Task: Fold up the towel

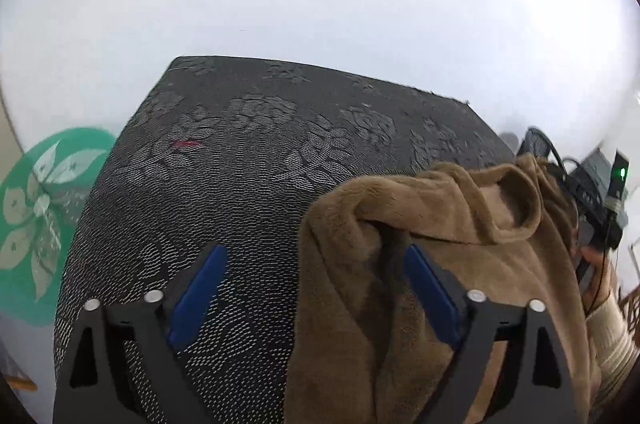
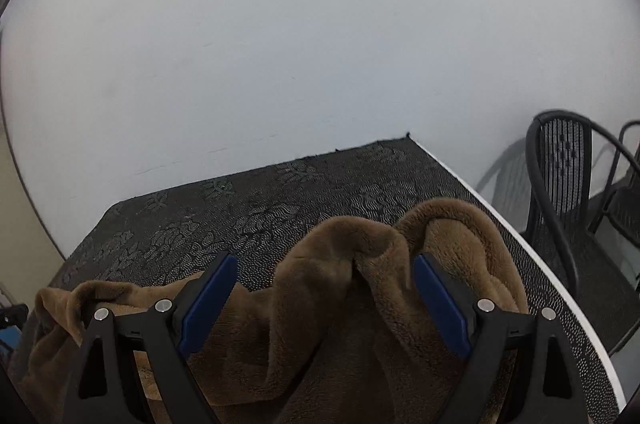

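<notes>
A: Where was the towel [image 1: 460, 264]?

B: It lay crumpled in a brown heap on the worktop [image 1: 224, 184], bunched toward the near right part of the dark patterned cloth. Raised folds stood up along its far edge, and nothing about it looked folded flat.

A: And the left hand-held gripper [image 1: 312, 288]?

B: Its blue-padded fingers [image 1: 198, 296] were spread wide. One finger hung over bare cloth, the other sat against the towel's left edge, just beside a dark crease. The pads pinched nothing.

A: The right one?

B: The right hand-held gripper [image 2: 324, 292] was spread wide too, straddling a tall ridge of towel [image 2: 344, 264]. That ridge rose between the fingers, but I could see gaps on both sides, so it was not clamped. In the left wrist view the right hand [image 1: 600, 272] showed at the far right edge, behind the towel, with a pale ribbed sleeve [image 1: 612, 336].

A: What lay around the worktop?

B: A plain white wall [image 2: 280, 44] stood behind. A black mesh chair [image 2: 568, 164] was off the right side, and a green disc with a white flower pattern [image 1: 36, 208] was to the left.
</notes>
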Tool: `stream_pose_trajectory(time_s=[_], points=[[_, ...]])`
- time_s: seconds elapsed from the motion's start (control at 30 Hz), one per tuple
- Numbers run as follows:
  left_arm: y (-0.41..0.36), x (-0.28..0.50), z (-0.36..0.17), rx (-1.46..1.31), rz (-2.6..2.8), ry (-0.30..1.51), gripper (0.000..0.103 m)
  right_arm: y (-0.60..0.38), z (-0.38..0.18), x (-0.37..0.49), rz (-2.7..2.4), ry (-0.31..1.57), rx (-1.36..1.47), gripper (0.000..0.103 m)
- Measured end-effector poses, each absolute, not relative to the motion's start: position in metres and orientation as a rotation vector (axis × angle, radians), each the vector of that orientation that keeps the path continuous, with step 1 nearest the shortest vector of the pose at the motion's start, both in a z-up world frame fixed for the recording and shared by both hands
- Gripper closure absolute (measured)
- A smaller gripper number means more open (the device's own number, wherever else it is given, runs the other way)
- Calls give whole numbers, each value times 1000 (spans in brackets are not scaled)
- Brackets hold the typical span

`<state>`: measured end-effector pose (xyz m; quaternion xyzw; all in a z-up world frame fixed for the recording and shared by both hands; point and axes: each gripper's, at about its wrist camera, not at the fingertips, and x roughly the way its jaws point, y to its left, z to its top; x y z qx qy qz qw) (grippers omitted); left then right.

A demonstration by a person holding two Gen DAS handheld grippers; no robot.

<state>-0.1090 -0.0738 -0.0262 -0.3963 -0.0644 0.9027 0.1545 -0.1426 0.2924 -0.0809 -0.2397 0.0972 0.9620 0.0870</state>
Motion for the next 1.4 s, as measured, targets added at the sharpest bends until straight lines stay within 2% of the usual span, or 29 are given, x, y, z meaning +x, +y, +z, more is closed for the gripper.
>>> stream_pose_trajectory(time_s=[0.17,0.27,0.33,0.37,0.4,0.43,0.57,0.67,0.77,0.87,0.93,1.07,1.17,1.27,1.4], points=[[-56,-132,-39,-1184,2486,-135,6,294,-81,-141,2872,288,-720,11],[-51,-149,-55,-1277,2410,-190,8,297,-81,-140,2871,314,-721,11],[-49,-155,-61,-1302,2392,-236,31,299,-82,-140,2876,321,-722,11],[-49,-156,-62,-1301,2405,-243,48,299,-81,-139,2879,320,-723,11],[-53,-156,-62,-1311,2404,-300,89,298,-81,-139,2883,315,-720,11],[-58,-157,-61,-1321,2402,-356,91,297,-81,-138,2887,310,-717,11],[-85,-144,-32,-1221,2551,-454,91,296,-77,-135,2899,288,-676,11],[-93,-131,6,-1100,2672,-401,91,294,-72,-129,2901,281,-635,11],[-88,-122,46,-983,2801,-245,91,294,-70,-127,2902,283,-615,11],[-70,-123,71,-937,2867,9,88,294,-68,-127,2900,285,-609,11],[-61,-133,70,-998,2853,64,88,293,-68,-127,2898,279,-607,11],[-53,-159,26,-1257,2748,73,87,293,-59,-124,2913,243,-605,11],[-59,-167,-15,-1389,2679,-2,87,292,-39,-121,2982,183,-629,11],[-71,-167,-39,-1441,2653,-75,87,282,-15,-119,3125,-57,-674,11],[-89,-167,-49,-1435,2630,-170,82,264,-25,-135,3104,-689,-939,11]])
